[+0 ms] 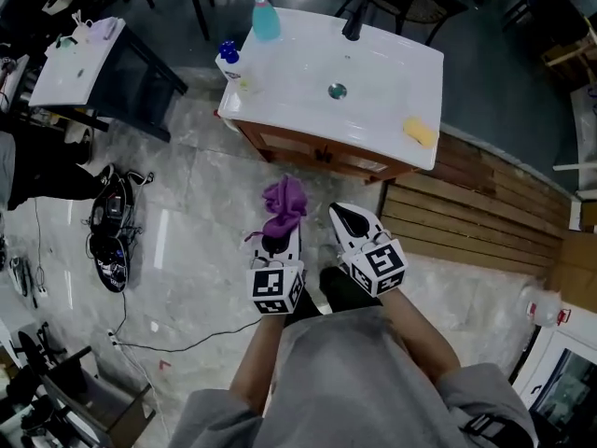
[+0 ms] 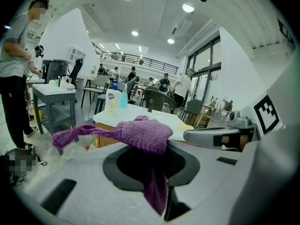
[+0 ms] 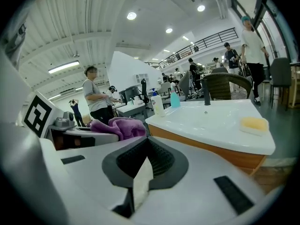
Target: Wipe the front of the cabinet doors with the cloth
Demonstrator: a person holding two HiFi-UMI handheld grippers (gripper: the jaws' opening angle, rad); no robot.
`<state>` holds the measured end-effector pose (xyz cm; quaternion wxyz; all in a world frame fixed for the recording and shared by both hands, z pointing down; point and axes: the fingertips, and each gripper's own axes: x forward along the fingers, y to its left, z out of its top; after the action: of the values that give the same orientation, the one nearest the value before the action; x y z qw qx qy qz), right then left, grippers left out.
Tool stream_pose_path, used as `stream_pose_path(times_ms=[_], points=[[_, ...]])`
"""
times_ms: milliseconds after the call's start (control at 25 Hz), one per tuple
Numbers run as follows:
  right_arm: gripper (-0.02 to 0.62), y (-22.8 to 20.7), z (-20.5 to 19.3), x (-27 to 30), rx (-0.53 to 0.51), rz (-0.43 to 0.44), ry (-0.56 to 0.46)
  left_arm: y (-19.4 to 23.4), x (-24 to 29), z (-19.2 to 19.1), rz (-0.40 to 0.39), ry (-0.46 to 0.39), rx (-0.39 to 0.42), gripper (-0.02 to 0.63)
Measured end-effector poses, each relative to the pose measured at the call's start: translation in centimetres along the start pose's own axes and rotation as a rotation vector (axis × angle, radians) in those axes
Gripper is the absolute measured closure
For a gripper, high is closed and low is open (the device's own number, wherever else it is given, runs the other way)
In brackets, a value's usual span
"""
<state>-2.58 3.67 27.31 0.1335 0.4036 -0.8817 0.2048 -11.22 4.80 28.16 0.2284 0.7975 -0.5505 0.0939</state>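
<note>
Cloth of nubbly purple knit is pinched in the left claw. It bunches above the jaws, and a thin loose strip trails left, which only the left gripper view shows. The head view gives just a purple wad held apart from the wooden cabinet under its glossy white sink top. The right claw, just beside the left, has its jaws together.

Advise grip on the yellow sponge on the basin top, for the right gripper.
Come from above and pinch the yellow sponge across its narrower width. It lies flat and alone near the front right corner of the white basin top, sides free. The right gripper looks nearer that side.
</note>
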Motion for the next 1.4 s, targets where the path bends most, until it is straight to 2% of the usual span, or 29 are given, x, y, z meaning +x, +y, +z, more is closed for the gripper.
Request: stream_pose_path(times_ms=[280,720,1040,1400], points=[[0.586,-0.9,-0.9,4.1,0.053,-0.089,-0.004,5.2,3.1,-1.0,-0.011,0.01,0.015,0.534],[0.586,-0.8,-4.1,11.4,0.122,-0.222,-0.006,15.4,8.8,-5.5,-0.042,0.074,-0.014,0.534],[0.586,-0.7,-6.5,15.4,0.134,-0.239,0.004,19.8,13.4,-7.6,-0.062,0.076,0.055,0.534],[0.586,-2.4,-9.0,17.4,0.133,-0.213,0.007,22.6,18.2,-10.8,-0.058,0.062,0.166,0.534]])
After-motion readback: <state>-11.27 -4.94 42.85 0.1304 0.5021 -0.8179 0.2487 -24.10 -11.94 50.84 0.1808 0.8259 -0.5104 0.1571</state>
